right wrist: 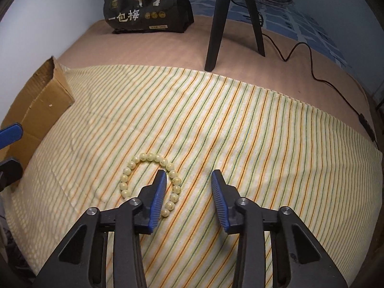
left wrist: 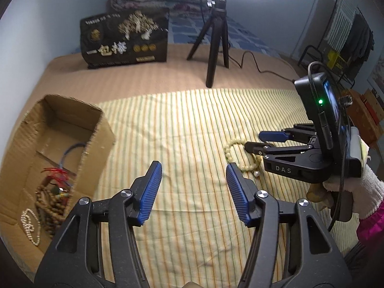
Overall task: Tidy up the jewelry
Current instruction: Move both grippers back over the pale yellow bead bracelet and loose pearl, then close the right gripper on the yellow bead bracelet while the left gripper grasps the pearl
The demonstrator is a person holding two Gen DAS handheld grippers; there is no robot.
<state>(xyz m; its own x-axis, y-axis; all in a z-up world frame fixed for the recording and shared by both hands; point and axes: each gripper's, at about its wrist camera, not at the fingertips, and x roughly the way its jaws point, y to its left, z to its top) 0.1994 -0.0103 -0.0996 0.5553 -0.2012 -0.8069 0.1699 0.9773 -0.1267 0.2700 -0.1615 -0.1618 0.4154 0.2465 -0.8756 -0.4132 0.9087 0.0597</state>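
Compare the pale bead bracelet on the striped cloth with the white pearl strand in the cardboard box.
The pale bead bracelet has large yellowish beads; the white pearl strand has tiny white ones. The bracelet lies on the striped cloth as an open ring, while the strand lies loosely looped inside the cardboard box beside brown beads. The bracelet sits at the open right gripper, one finger inside its ring; the strand lies away from both grippers. Both are beaded jewelry.

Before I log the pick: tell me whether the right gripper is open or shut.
Open. The right gripper shows a wide gap between its blue pads, with only striped cloth between them; the pale bead bracelet lies loose around its left finger.
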